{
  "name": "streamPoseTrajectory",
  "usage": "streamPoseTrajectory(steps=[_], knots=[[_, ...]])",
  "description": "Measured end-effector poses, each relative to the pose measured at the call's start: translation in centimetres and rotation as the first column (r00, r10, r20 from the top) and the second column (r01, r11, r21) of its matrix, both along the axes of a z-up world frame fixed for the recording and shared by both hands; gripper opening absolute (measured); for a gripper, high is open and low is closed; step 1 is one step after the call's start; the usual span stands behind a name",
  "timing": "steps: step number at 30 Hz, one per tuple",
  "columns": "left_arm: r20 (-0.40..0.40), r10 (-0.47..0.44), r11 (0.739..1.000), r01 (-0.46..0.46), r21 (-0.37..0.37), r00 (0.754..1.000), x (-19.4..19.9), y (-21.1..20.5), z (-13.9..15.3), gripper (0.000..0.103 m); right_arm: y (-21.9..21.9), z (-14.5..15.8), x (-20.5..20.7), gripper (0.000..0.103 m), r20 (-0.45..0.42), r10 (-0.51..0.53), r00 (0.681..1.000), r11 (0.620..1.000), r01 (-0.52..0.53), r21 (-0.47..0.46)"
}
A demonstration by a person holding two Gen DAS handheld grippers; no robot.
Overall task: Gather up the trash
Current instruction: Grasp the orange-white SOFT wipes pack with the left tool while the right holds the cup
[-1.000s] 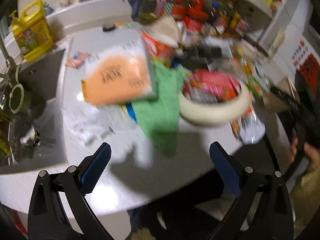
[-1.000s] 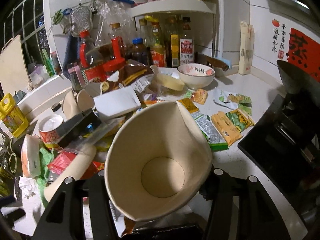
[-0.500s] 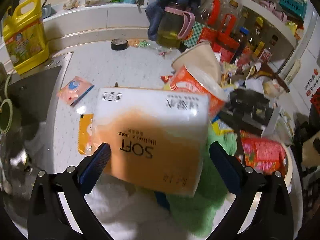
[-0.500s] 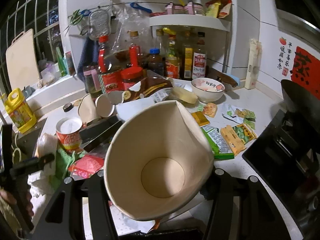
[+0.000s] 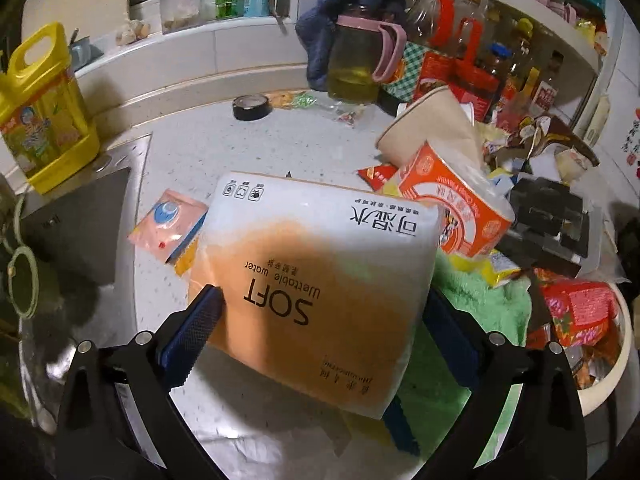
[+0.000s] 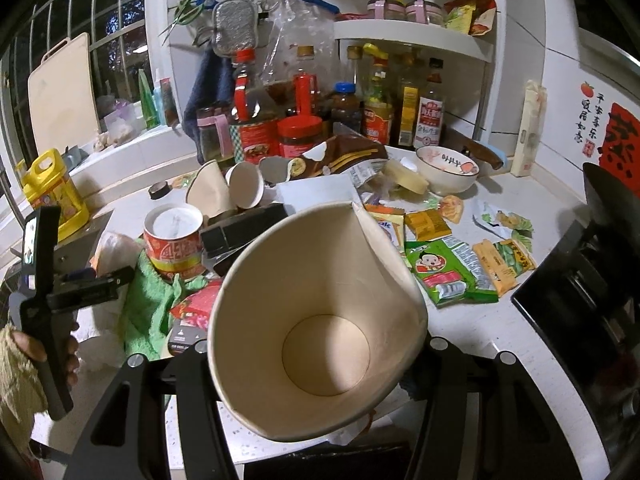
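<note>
My left gripper is open, its blue-padded fingers on either side of an orange and white SOFT tissue pack lying on the white counter. The pads reach its edges; I cannot tell if they press it. My right gripper is shut on a crumpled beige paper cup, its open mouth facing the camera. The left gripper also shows at the left of the right wrist view.
A green cloth, an orange instant-noodle cup, paper cups and a cream bowl of wrappers crowd the right. A sink and yellow jug lie left. Snack packets, bottles and a stove show rightward.
My left gripper has moved forward and down over the tissue pack, which now sits between its fingers. The right gripper has risen slightly, still holding the cup.
</note>
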State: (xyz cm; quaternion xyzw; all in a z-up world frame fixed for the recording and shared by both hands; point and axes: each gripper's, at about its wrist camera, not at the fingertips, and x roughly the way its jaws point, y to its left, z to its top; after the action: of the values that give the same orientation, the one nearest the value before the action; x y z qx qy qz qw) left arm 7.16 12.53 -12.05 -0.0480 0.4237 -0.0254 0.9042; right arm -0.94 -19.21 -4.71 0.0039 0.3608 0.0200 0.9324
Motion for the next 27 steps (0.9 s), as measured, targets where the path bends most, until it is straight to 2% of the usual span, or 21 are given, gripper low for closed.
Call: streamPoseTrajectory(steps=[5,7,9,12,20,24,27], knots=[[0.024,-0.064,0.998,0.063,0.018,0.998,1.3,0.5,-0.6,0.095,0.6,-0.1,-0.1,0.057,-0.003,-0.008,1.000,1.000,0.008,-0.007],[0.049,-0.085,0.996,0.084,0.031,0.995,1.1,0.6,-0.5,0.083,0.7,-0.1,-0.2,0.057,-0.001,-0.010,1.000,1.000,0.010,-0.008],[0.067,-0.101,0.994,0.098,0.045,0.993,0.8,0.8,-0.2,0.051,0.8,-0.1,-0.2,0.057,0.000,-0.011,1.000,1.000,0.011,-0.008],[0.084,-0.111,0.994,0.110,0.016,0.990,0.7,1.5,0.2,0.036,1.0,-0.2,-0.4,0.057,0.001,-0.014,1.000,1.000,0.014,-0.001],[0.144,-0.098,0.991,0.110,-0.077,0.985,-0.7,3.5,2.6,0.024,2.6,0.4,-0.7,0.058,0.021,-0.003,1.000,1.000,0.003,0.007],[0.181,-0.094,0.985,0.117,-0.124,0.979,-2.5,4.1,4.1,0.023,3.2,0.9,-1.0,0.058,0.039,0.008,0.999,1.000,-0.008,0.002],[0.221,-0.123,0.981,0.152,-0.121,0.968,-4.6,3.7,5.9,0.023,3.3,1.5,-1.5,0.058,0.055,0.013,0.998,1.000,-0.013,0.014]])
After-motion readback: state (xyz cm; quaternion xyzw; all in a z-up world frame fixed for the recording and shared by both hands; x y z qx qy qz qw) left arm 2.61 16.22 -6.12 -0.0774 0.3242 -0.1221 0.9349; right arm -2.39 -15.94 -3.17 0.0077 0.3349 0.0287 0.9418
